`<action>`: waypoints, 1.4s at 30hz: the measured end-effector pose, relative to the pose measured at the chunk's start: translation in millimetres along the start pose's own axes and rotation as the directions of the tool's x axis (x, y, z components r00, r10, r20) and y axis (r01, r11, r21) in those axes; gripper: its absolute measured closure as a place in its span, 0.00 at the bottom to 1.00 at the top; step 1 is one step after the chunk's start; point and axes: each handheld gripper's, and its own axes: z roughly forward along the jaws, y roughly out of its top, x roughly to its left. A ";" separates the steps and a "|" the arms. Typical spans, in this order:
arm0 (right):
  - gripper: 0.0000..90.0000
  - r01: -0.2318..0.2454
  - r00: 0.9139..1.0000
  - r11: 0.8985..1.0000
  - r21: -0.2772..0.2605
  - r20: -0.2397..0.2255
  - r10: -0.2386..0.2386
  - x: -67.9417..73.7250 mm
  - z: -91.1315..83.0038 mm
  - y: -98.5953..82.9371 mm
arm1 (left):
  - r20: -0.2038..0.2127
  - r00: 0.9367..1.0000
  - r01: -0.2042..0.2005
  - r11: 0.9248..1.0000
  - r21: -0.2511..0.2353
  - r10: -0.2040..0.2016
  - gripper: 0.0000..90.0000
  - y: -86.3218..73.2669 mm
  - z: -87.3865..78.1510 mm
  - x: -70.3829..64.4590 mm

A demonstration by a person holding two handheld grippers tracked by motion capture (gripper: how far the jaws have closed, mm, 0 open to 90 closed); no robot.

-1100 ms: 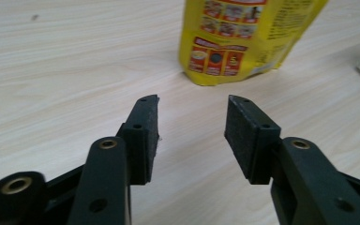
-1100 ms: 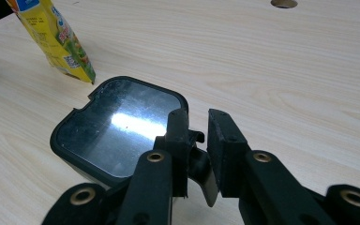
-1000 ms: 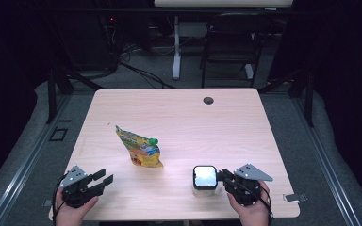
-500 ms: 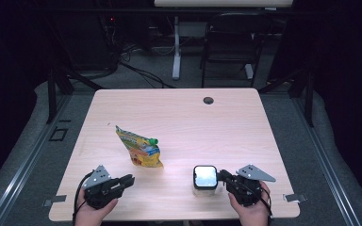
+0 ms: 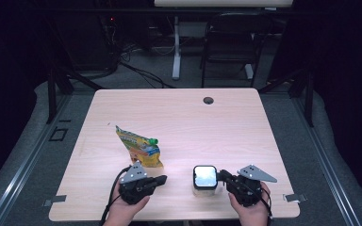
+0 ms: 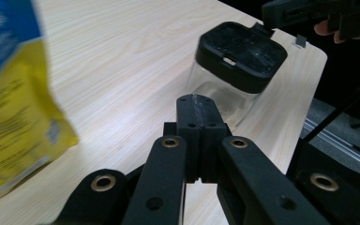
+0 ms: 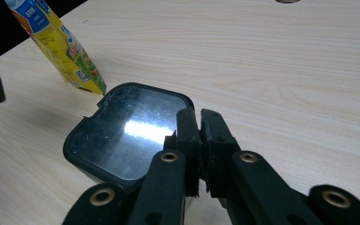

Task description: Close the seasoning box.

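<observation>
My left claw [image 5: 159,179] is pressed shut on nothing, low over the bench [image 5: 245,122] just below the yellow snack pouch [image 5: 139,148]. My right claw [image 5: 222,176] is also closed and empty, its tips at the right edge of the clear jar [image 5: 204,181] with the black lid [image 7: 126,131], near the bench's front edge. The jar looks rigid and smooth, likely slippery on the walls, so I'd grip it across the lid's sides. The pouch seems light and crinkly.
</observation>
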 end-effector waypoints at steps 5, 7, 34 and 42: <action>0.96 0.004 1.000 1.000 0.000 0.001 -0.004 0.2 -0.1 -0.1 | 0.032 0.999 -0.004 1.000 0.017 0.004 1.00 3.1 15.8 -5.9; 0.96 0.005 1.000 1.000 -0.001 0.001 -0.005 0.2 -0.2 -0.3 | 0.042 0.999 0.000 1.000 0.015 -0.001 1.00 3.0 19.2 -6.9; 0.96 -0.003 1.000 1.000 -0.017 -0.003 0.003 0.1 0.2 -2.2 | 0.121 0.992 -0.034 0.997 0.072 0.025 1.00 6.0 59.0 -31.3; 0.97 -0.003 1.000 1.000 -0.012 -0.006 0.003 -0.8 -0.2 -2.2 | 0.119 0.993 -0.036 0.996 0.081 0.027 1.00 6.4 61.1 -32.0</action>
